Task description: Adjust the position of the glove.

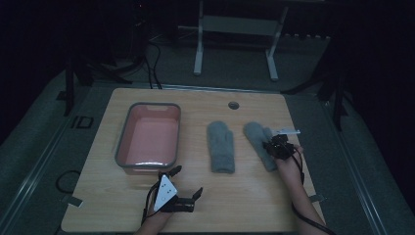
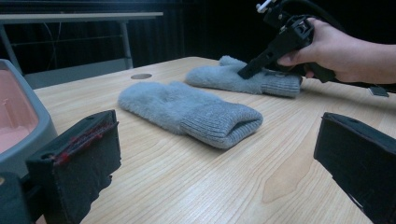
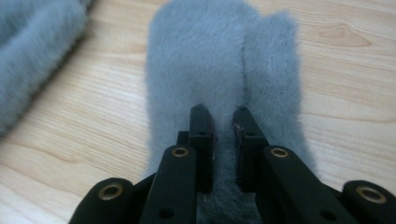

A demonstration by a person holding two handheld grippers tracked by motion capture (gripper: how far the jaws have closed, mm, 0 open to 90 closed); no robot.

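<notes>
Lying flat on the wooden table [image 1: 254, 191], the right grey mitten [image 3: 219, 74] has its fleece pinched between your right gripper's [image 3: 223, 122] nearly closed jaws, the second mitten [image 1: 220, 146] beside it, while your left gripper [image 1: 187, 182] rests spread wide by the pink tub [image 1: 147, 161].

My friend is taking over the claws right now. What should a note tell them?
Right claw: shut, pinching the fluffy fabric of the right mitten, which lies flat on the table.
Left claw: open, holding nothing, hovering near the pink tub.
Left mitten: flat on the table, untouched, between the tub and the right mitten.
Done: right mitten gripped.
Left: probably lift it into the tub, then the other mitten.
</notes>
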